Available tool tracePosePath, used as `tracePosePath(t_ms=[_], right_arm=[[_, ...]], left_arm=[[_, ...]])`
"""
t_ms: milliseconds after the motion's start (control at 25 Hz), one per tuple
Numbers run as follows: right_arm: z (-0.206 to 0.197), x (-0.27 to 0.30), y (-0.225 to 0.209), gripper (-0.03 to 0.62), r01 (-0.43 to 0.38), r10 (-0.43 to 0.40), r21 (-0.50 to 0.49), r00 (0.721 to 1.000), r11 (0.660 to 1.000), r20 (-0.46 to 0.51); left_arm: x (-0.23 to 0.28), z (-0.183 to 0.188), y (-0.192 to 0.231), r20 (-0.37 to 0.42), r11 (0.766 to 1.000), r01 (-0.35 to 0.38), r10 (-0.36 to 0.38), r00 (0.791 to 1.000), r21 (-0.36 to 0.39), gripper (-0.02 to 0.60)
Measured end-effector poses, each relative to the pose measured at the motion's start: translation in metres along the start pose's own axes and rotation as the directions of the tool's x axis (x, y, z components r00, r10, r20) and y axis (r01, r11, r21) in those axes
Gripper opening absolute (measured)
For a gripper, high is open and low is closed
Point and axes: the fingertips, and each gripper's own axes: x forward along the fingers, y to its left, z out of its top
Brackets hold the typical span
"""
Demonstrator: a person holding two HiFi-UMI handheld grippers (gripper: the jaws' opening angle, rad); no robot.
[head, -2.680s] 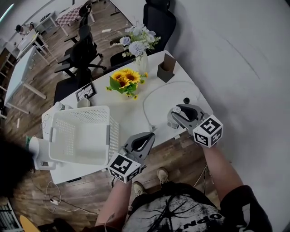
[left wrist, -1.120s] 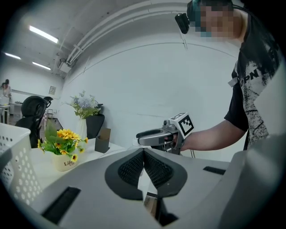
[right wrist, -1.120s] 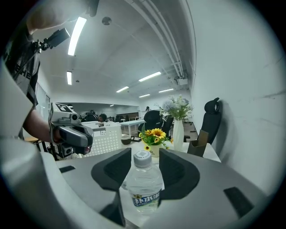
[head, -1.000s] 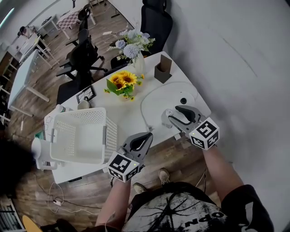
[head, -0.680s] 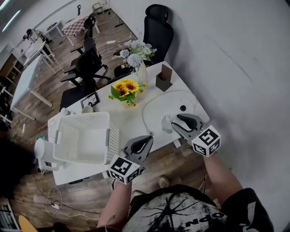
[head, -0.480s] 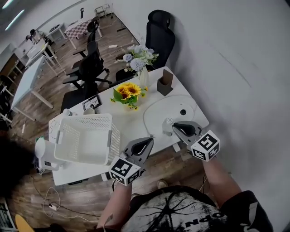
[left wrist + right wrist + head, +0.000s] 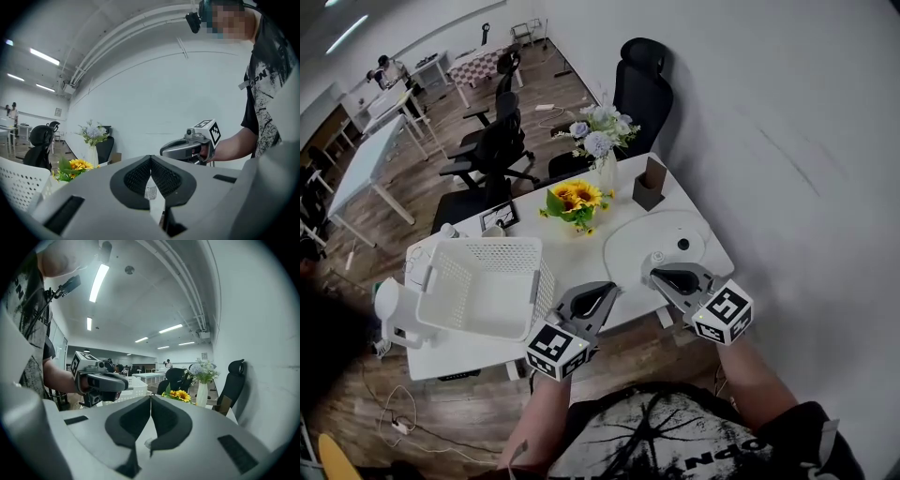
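hovering left gripper (image 7: 603, 291) and right gripper (image 7: 657, 276), jaws pressed together and empty, over the table (image 7: 581, 255); grasping the nearby bottle (image 7: 657, 257) needs them parted.

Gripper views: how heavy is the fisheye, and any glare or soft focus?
Left gripper view: heavy barrel distortion, black corners, ceiling pipes bowed. Right gripper view: same vignette, ceiling light strip blown out, sunflowers fairly sharp. Head view: wide-angle too, table edge curved, even light, no glare.

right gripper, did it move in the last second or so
Yes. The right gripper has drawn back toward the person: from over the white table to its near edge, behind the small clear plastic bottle.
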Motion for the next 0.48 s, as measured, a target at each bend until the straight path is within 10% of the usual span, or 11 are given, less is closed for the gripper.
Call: tracePosePath(t_ms=[480], right_arm=[[-0.0036,0.0017,0.0014,0.021,-0.007,0.006,-0.015,0.999,1.000,-0.031]], left_arm=[[0.0035,0.0038,0.0049,0.002,1.000,-0.002,0.002,1.000,0.010,0.011]])
